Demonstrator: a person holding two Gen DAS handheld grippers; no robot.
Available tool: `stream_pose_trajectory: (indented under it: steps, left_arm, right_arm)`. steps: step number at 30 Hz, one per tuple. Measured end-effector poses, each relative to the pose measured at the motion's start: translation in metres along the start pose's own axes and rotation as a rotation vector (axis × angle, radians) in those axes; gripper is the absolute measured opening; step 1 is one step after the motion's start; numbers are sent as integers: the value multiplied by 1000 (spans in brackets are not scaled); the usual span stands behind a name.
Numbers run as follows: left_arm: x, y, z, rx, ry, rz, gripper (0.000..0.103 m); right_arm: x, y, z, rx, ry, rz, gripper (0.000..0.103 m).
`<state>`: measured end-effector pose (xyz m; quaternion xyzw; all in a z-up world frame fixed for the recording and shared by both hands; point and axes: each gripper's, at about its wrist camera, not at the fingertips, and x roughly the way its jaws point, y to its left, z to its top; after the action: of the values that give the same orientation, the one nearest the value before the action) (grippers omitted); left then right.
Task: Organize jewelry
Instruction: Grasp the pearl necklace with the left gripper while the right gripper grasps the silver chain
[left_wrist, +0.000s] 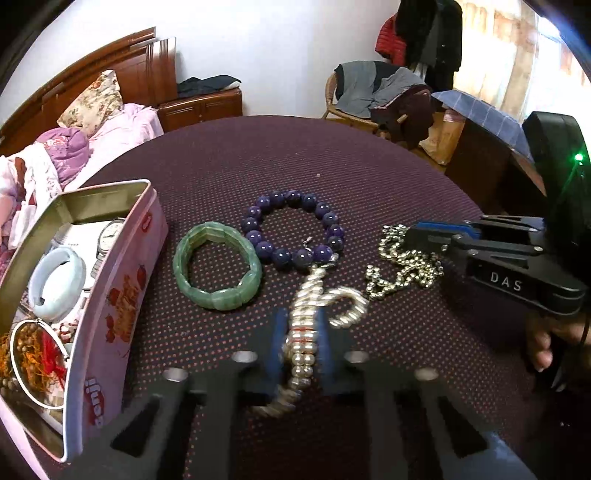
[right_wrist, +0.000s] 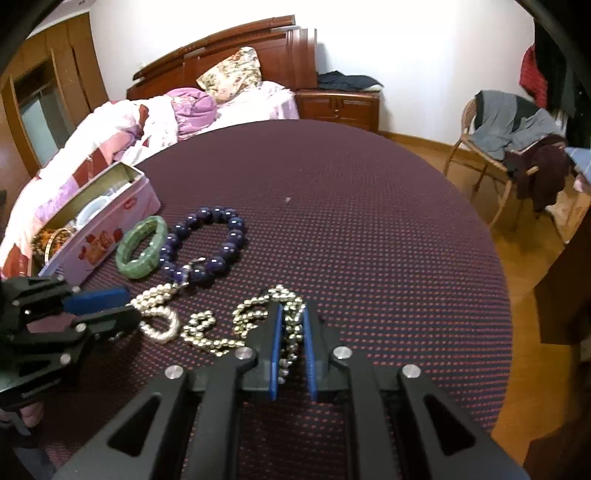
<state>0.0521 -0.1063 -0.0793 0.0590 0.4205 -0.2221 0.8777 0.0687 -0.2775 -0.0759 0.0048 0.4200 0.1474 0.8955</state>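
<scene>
1. Maroon cloth dotted with red covers the round counter (right_wrist: 369, 206), and the jewelry lies loose on its near half.
2. Left tool (left_wrist: 299, 325) is nearly closed, its blue pads pressing both sides of the silver pearl strand (left_wrist: 303, 332) that runs up between them toward 12 o'clock.
3. Right tool (right_wrist: 293, 325) is narrowly parted around the gold bead chain (right_wrist: 221, 332). Beads sit between its blue pads, touching the left one; whether both pads press on the chain cannot be told.
4. In the left wrist view, the purple bead bracelet (left_wrist: 295, 229) lies at 12 o'clock from the left tool, touching the top of the pearl strand.
5. At 9 o'clock from the purple bracelet, just beside it, the green stone bracelet (left_wrist: 218, 266) lies flat.
6. At 9 o'clock from the green bracelet stands the open pink tin (left_wrist: 122, 288). Inside it are a pale bangle (left_wrist: 55, 280), a wristwatch (left_wrist: 109, 236) and a ring-framed tangle of orange and red cord.
</scene>
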Motion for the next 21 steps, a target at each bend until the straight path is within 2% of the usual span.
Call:
stream_pose_trajectory:
  steps: [2,4,6,14,15,16,18,19,20,21]
  left_arm:
    - [-2,1,0,-11,-9,-2,12]
    - [-6,1,1,-19,-35,-9,6]
    - [-12,2,-1,-19,-62,6,6]
    - [-25,4,-4,-17,-141,55,5]
    - [-27,5,-5,-19,-154,57,5]
    - [-29,7,-5,-21,-164,61,5]
    - [-31,7,-5,-25,-178,65,5]
    - [-31,8,-4,-25,-181,66,5]
    - [-31,8,-4,-25,-185,71,5]
    - [-32,8,-5,-25,-189,74,5]
  right_arm:
    - [-3,-2,-1,9,-13,20,57]
    - [-9,1,-2,-5,-47,22,59]
    - [-9,6,-2,-25,-51,29,60]
    - [9,23,0,-110,47,-51,61]
    - [9,27,-1,-133,51,-71,60]
    - [8,28,-2,-145,48,-75,55]
    - [7,31,-3,-162,40,-66,35]
    - [7,31,-4,-166,37,-71,23]
    - [7,32,-5,-173,34,-78,17]
    - [7,32,-5,-180,34,-80,17]
